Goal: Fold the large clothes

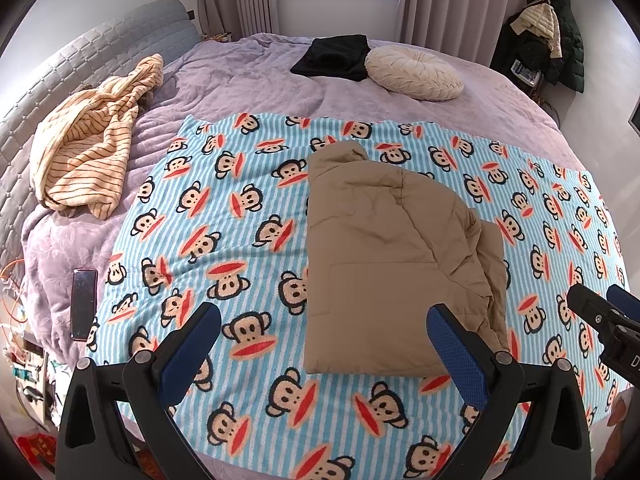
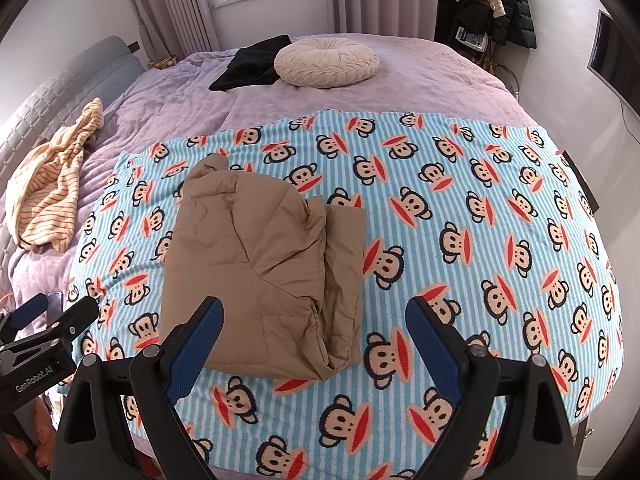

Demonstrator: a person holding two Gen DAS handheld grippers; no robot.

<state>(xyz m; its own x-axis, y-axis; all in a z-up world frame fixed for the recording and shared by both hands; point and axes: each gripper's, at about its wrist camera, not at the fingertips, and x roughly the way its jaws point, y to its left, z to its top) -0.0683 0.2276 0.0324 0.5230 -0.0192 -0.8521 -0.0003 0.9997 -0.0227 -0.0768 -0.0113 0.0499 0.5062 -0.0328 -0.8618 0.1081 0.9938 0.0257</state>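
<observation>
A tan padded jacket (image 1: pixel 384 256) lies folded into a rough rectangle on the blue striped monkey-print blanket (image 1: pixel 224 208); it also shows in the right wrist view (image 2: pixel 260 264) on the blanket (image 2: pixel 460 208). My left gripper (image 1: pixel 324 328) is open and empty, held above the jacket's near left edge. My right gripper (image 2: pixel 316 320) is open and empty, above the jacket's near right corner. The right gripper shows at the right edge of the left wrist view (image 1: pixel 604 304); the left gripper shows at the left edge of the right wrist view (image 2: pixel 52 312).
A cream striped garment (image 1: pixel 88 148) lies crumpled by the grey headboard (image 1: pixel 36 92). A black folded garment (image 1: pixel 332 56) and a round cream cushion (image 1: pixel 412 72) lie at the far side of the purple bed. A phone (image 1: pixel 83 304) lies near the left bed edge.
</observation>
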